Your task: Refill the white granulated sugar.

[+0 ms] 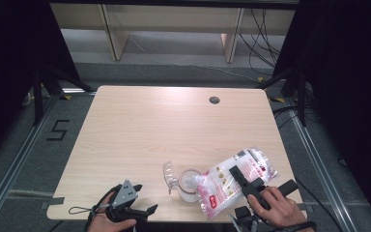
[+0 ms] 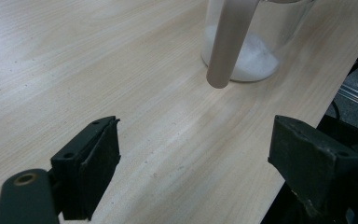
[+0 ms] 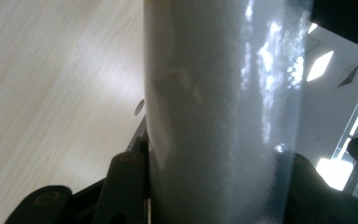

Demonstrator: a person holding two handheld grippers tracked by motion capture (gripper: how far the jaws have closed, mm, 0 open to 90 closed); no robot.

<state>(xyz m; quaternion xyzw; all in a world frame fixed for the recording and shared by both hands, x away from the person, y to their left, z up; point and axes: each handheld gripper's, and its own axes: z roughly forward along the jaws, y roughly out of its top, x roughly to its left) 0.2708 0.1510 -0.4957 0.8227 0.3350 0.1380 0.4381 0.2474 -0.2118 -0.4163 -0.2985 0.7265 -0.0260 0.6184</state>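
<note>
My right gripper [image 1: 244, 181] pinches the clear bag of white granules [image 1: 232, 181] at the lower right of the high view, tilted with its lower end over the glass jar [image 1: 188, 186] just left of it. White powder lies in the jar. My left gripper [image 1: 133, 210], at the lower left, has its jaws spread wide, apart from the jar.

Black "5" marked on floor [image 1: 58, 129] left of table; red print on bag [image 1: 232, 181] illegible.
</note>
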